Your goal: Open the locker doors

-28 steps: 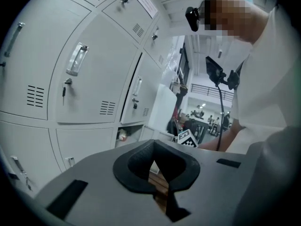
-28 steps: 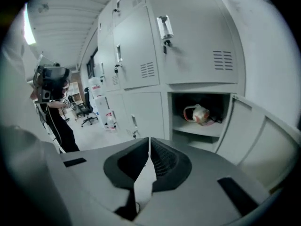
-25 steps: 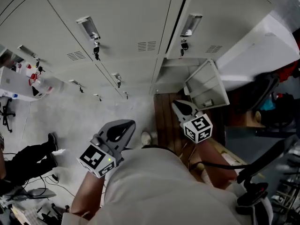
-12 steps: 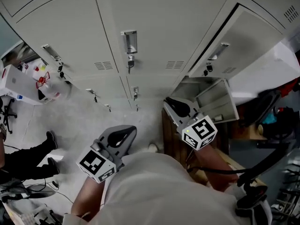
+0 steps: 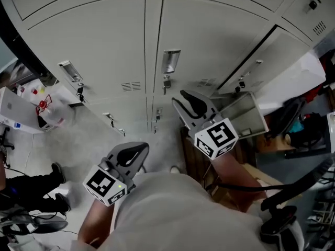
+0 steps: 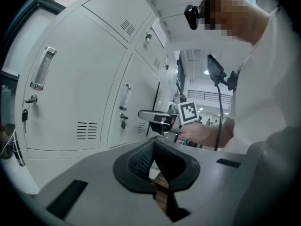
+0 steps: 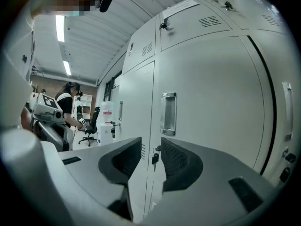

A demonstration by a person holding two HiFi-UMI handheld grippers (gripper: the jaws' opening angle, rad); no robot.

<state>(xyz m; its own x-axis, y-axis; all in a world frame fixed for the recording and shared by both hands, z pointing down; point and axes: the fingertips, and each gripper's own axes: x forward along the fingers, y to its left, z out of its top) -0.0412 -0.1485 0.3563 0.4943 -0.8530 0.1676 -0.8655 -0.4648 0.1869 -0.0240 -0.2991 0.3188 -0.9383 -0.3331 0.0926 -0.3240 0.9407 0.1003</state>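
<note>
Grey lockers [image 5: 209, 35] fill the wall ahead. One closed door carries a recessed metal handle [image 5: 171, 61] [image 7: 168, 113] with a key [image 5: 166, 82] [image 7: 154, 158] hanging in the lock below it. My right gripper [image 5: 180, 102] [image 7: 151, 160] points at that door just below the handle. Its jaws are opening, nothing is between them, and they stand short of the door. A small lower locker door [image 5: 245, 114] stands swung open to its right. My left gripper [image 5: 140, 149] [image 6: 155, 169] hangs low and back, shut and empty. It looks towards the right gripper [image 6: 157, 117].
More closed doors with handles [image 5: 70, 71] [image 6: 42, 68] run off to the left. A seated person's legs [image 5: 31, 184] and a white box [image 5: 21, 103] lie at the left. Dark equipment and cables [image 5: 293, 192] crowd the right. Another person [image 7: 70, 102] and an office chair [image 7: 91, 126] are down the aisle.
My right gripper has left the open lower locker, risen leftwards to the closed door with the handle, and its jaws have parted. The left gripper has hardly moved.
</note>
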